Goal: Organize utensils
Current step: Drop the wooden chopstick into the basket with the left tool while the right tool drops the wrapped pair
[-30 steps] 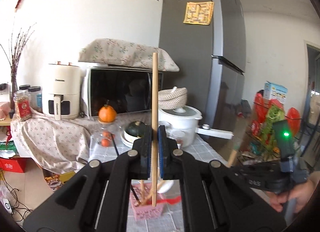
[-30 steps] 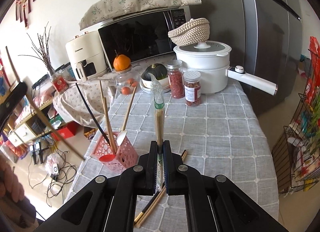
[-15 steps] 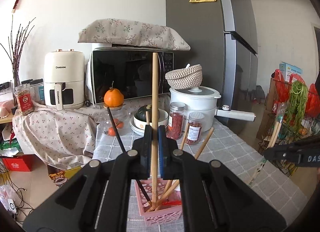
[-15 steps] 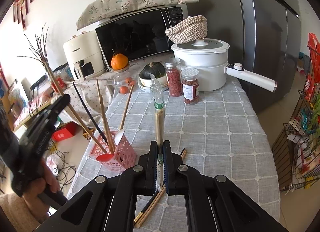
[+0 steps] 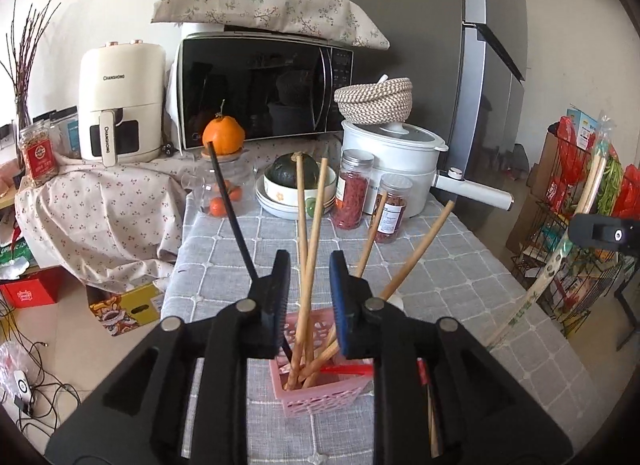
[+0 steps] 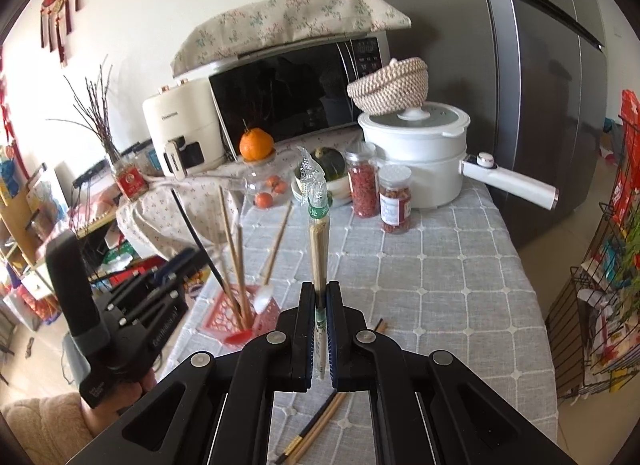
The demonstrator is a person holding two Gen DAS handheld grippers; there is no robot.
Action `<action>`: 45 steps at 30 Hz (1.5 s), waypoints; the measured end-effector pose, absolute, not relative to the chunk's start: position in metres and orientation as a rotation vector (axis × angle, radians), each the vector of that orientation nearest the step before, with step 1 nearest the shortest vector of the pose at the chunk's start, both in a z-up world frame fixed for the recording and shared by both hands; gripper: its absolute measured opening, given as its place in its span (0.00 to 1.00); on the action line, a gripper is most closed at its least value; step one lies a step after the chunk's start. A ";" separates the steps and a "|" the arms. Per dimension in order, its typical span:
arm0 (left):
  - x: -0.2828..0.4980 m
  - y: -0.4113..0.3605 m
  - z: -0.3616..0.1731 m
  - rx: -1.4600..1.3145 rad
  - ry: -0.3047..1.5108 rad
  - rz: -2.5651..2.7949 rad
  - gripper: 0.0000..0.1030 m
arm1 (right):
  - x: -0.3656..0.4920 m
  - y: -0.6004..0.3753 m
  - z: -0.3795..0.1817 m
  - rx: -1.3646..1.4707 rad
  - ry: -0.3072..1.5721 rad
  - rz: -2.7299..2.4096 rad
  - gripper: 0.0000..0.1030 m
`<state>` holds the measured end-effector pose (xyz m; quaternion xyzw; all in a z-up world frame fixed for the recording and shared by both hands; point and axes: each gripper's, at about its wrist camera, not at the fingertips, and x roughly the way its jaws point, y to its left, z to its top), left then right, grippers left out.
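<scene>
The pink perforated plastic basket (image 5: pixel 320 393) stood near the front edge of the grey checked tablecloth (image 6: pixel 440 265), and it already held most of the set: several plain wooden chopsticks (image 5: pixel 310 265) leaning upright in it, one thin black chopstick (image 5: pixel 232 221) slanting out to its left, and a red utensil lying low inside whose shape I could not make out. My left gripper (image 5: pixel 310 285) hovered just above the basket with its jaws spread apart, a wooden stick standing loose between them, untouched as far as I could tell, so I judged that drop-off finished. My right gripper (image 6: pixel 319 305), to the right of the basket, had its jaws pressed on a pair of wooden chopsticks in a clear plastic sleeve (image 6: pixel 319 233), held upright above the cloth. That wrapped pair remained to go in. Also left were loose chopsticks, dark and wooden (image 6: pixel 316 429), lying flat on the cloth nearer me than the basket, right of it. By my reckoning I was well past halfway.
</scene>
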<state>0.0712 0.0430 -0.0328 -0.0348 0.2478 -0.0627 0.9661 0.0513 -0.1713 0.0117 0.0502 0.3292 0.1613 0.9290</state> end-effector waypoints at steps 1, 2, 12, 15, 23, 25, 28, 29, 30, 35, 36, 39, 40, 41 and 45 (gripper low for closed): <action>0.070 0.047 -0.030 -0.087 0.518 -0.123 0.25 | 0.050 -0.171 0.017 0.107 0.660 0.337 0.05; 0.069 0.050 -0.030 -0.095 0.536 -0.112 0.28 | 0.047 -0.170 0.024 0.111 0.643 0.345 0.05; 0.053 0.081 -0.039 -0.125 0.772 0.000 0.71 | 0.034 -0.141 0.064 0.149 0.505 0.449 0.05; 0.049 0.084 -0.047 -0.085 0.801 0.026 0.77 | 0.040 -0.124 0.060 0.147 0.507 0.475 0.05; 0.048 0.095 -0.058 -0.072 0.875 0.010 0.80 | 0.068 -0.084 0.023 0.118 0.541 0.471 0.05; 0.048 0.097 -0.060 -0.077 0.887 0.005 0.80 | 0.075 -0.078 0.014 0.118 0.559 0.461 0.05; 0.047 0.099 -0.061 -0.076 0.896 -0.002 0.80 | 0.083 -0.071 -0.001 0.111 0.587 0.451 0.05; 0.046 0.099 -0.062 -0.072 0.898 -0.004 0.80 | 0.085 -0.069 -0.005 0.106 0.593 0.451 0.05; 0.046 0.099 -0.062 -0.069 0.898 -0.004 0.80 | 0.087 -0.066 -0.008 0.102 0.599 0.451 0.05; 0.045 0.098 -0.064 -0.068 0.903 -0.006 0.80 | 0.090 -0.057 -0.017 0.094 0.618 0.463 0.06; 0.045 0.098 -0.064 -0.069 0.904 -0.007 0.80 | 0.090 -0.055 -0.018 0.094 0.623 0.467 0.06; 0.045 0.094 -0.064 -0.065 0.906 -0.014 0.80 | 0.091 -0.053 -0.021 0.088 0.633 0.479 0.09; 0.045 0.093 -0.065 -0.064 0.908 -0.020 0.80 | 0.091 -0.053 -0.020 0.086 0.631 0.474 0.14; 0.046 0.092 -0.065 -0.063 0.908 -0.025 0.80 | 0.090 -0.055 -0.018 0.089 0.625 0.471 0.21; 0.045 0.084 -0.066 -0.057 0.903 -0.040 0.80 | 0.084 -0.070 -0.003 0.136 0.591 0.472 0.41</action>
